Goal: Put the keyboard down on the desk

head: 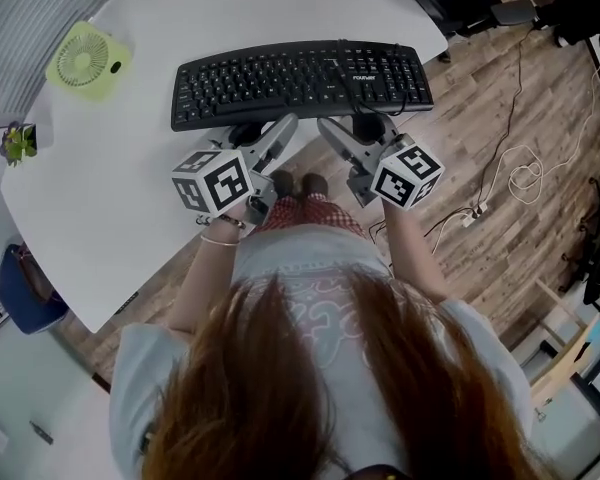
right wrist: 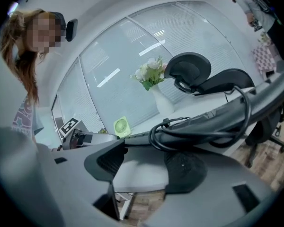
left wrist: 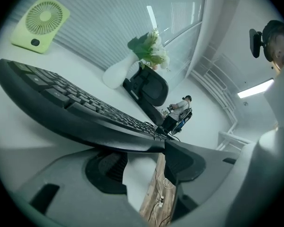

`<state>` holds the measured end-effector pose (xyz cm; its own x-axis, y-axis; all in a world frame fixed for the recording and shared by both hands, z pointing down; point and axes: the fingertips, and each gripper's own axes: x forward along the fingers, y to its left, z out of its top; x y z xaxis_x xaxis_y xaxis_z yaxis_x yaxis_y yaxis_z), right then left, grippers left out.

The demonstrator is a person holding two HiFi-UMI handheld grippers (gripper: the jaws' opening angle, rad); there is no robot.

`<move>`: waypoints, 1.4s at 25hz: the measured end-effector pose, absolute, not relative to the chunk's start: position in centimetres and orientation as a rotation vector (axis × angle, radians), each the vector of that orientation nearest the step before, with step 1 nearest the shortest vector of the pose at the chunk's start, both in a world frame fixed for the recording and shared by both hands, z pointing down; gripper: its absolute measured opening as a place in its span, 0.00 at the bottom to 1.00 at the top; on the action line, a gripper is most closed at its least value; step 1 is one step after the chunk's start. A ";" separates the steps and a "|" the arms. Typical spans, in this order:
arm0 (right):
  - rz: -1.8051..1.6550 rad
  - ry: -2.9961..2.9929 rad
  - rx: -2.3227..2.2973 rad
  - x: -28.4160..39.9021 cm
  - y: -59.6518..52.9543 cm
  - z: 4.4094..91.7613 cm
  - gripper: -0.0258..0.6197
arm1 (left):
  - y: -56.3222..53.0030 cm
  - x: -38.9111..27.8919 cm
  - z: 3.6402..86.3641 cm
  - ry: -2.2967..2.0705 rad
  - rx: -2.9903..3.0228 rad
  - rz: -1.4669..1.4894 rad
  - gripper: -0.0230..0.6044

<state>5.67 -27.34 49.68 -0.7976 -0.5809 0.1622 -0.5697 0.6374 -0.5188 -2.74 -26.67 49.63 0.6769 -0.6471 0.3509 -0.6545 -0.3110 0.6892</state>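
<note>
A black keyboard (head: 300,80) lies across the white desk (head: 110,188), its front edge toward me. My left gripper (head: 265,128) sits at the left part of that edge and my right gripper (head: 350,125) at the right part. In the left gripper view the keyboard (left wrist: 75,108) runs over the jaw tips of the left gripper (left wrist: 144,162), and bare desk shows in the gap between the pads. The right gripper view is alike: the keyboard (right wrist: 217,119) and its looped cable cross above the right gripper (right wrist: 142,167). Both stand open, with nothing pinched.
A green fan (head: 88,60) stands at the desk's far left, with a small plant (head: 18,141) near the left rim. A white vase of flowers (left wrist: 132,63) and a black office chair (left wrist: 146,86) lie beyond the desk. Loose cables (head: 520,173) trail on the wooden floor.
</note>
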 end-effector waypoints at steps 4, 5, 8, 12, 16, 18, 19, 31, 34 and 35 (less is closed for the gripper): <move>-0.873 2.876 -1.023 5.6 -27.3 50.0 0.47 | -26.4 -2.8 49.8 -1.022 2.020 0.037 0.43; -0.877 2.879 -1.027 5.6 -27.3 50.1 0.47 | -26.2 -2.7 49.7 -1.015 2.028 0.047 0.42; -0.894 2.868 -1.023 5.5 -27.5 49.6 0.46 | -25.7 -2.5 49.3 -1.011 2.100 0.071 0.32; -0.917 2.868 -1.042 5.5 -27.7 49.7 0.46 | -25.9 -2.6 49.3 -1.054 2.114 0.096 0.30; -0.962 2.863 -1.056 5.6 -27.7 50.2 0.44 | -25.9 -2.5 49.8 -1.063 2.095 0.123 0.30; -0.978 2.859 -1.055 5.4 -28.0 50.4 0.44 | -26.3 -2.7 49.9 -1.059 2.092 0.115 0.30; -0.995 2.857 -1.053 5.2 -28.0 50.5 0.44 | -26.3 -2.8 49.9 -1.060 2.088 0.118 0.30; -1.055 2.988 -0.919 5.4 -25.7 50.7 0.34 | -25.2 -2.1 50.6 -1.040 2.076 0.208 0.32; -1.069 2.983 -0.945 5.2 -25.4 51.2 0.36 | -24.8 -2.0 51.1 -1.033 2.058 0.252 0.34; -1.079 2.984 -0.947 5.2 -25.3 51.4 0.37 | -24.8 -1.9 51.2 -1.033 2.048 0.266 0.34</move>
